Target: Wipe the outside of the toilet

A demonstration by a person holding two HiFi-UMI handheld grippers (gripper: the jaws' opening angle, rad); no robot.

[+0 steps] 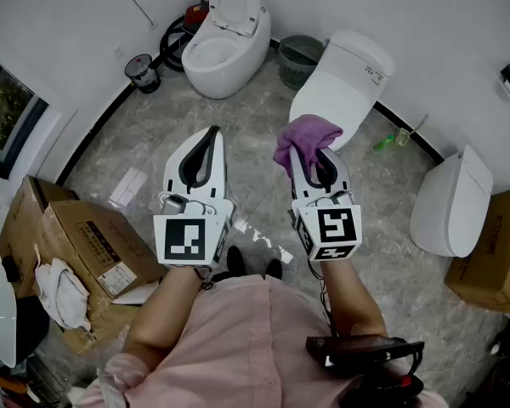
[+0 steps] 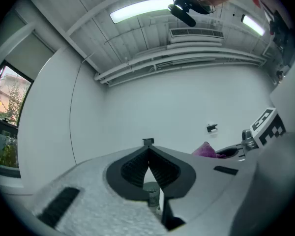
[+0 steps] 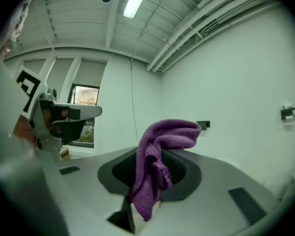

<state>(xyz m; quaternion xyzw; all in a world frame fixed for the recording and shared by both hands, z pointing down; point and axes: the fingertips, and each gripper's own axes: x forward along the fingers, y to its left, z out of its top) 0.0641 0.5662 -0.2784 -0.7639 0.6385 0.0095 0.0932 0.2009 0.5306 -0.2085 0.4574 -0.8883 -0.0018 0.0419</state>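
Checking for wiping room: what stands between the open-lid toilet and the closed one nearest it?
A green bin stands between the open-lid toilet and the nearest closed toilet; only the head view shows it.

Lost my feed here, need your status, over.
Left tool shut, empty. Right tool shut on purple cloth. Closed-lid toilet just ahead, contact unclear. No obstruction seen.

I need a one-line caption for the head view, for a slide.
Right gripper holds a purple cloth near a closed white toilet; left gripper is shut and empty.
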